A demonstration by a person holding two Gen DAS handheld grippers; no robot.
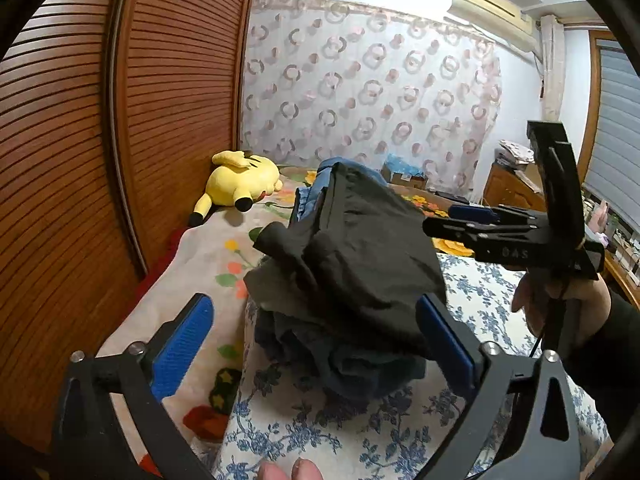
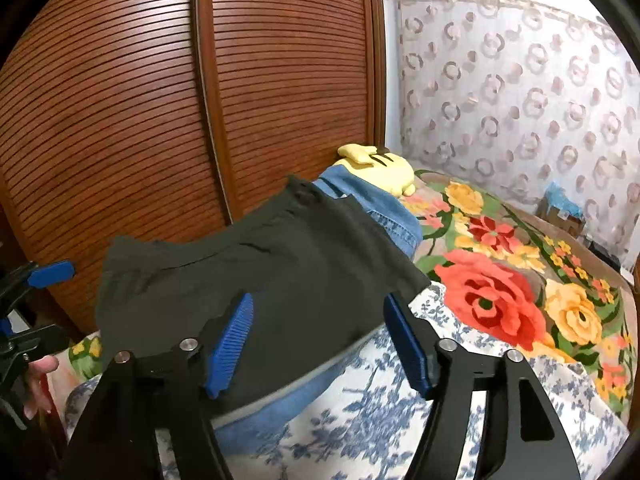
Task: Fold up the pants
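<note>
Pants (image 1: 360,240) folded, dark bundle atop clothes pile (image 1: 344,360) near bed (image 1: 480,288) front edge. Left gripper (image 1: 316,344) and right gripper (image 2: 320,340) both spread, gripping nothing. Looks like release step; next: back clear without snagging.

You have a bed (image 2: 532,384) in front of you, covered at the near end with a white sheet printed in blue flowers (image 1: 480,292) and farther back with a blanket of big red and yellow blooms (image 2: 500,280). On it sits a stack of folded clothes: dark pants (image 2: 280,260) on top, blue jeans (image 2: 384,208) under them (the jeans poke out at the far end and along the near edge). Behind the stack, against the slatted wooden wardrobe, a yellow plush toy (image 1: 240,180) lies on the blanket, well apart from the clothes in the left view.
</note>
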